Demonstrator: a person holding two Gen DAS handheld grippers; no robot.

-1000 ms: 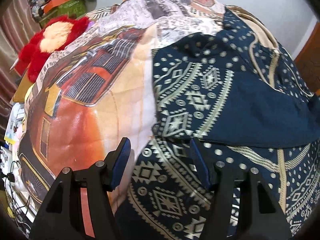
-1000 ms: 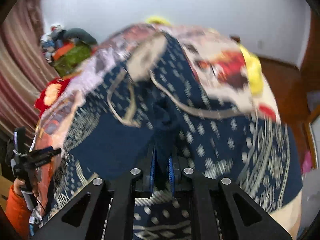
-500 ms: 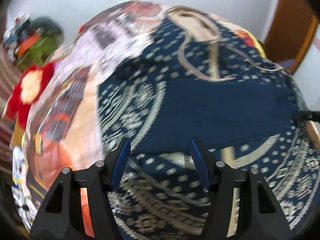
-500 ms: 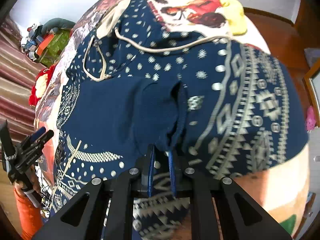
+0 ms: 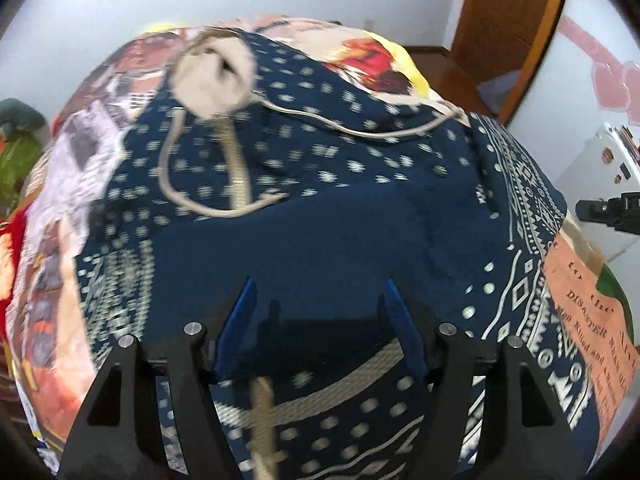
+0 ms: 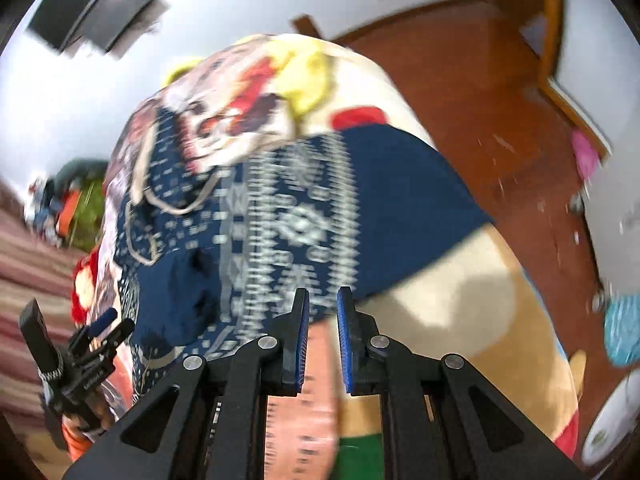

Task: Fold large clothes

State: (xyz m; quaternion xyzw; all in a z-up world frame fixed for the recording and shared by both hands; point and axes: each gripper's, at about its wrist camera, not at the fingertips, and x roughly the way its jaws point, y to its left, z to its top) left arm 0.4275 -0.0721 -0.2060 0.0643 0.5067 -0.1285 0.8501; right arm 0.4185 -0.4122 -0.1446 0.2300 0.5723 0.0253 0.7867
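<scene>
Jaws just opening and empty, my left gripper (image 5: 319, 282) hovers low-centre over the navy patterned knit hoodie (image 5: 320, 220), probably to regrasp; my right gripper (image 6: 322, 292) is closed, empty.

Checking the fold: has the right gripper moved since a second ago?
Yes. Right gripper went from the middle of the navy garment to its edge, over the bedspread.

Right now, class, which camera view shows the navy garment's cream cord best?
The left wrist view: the cream cord loops large across the navy garment, only slightly blurred. The right wrist view shows the cord small, at the left, smeared by blur.
</scene>
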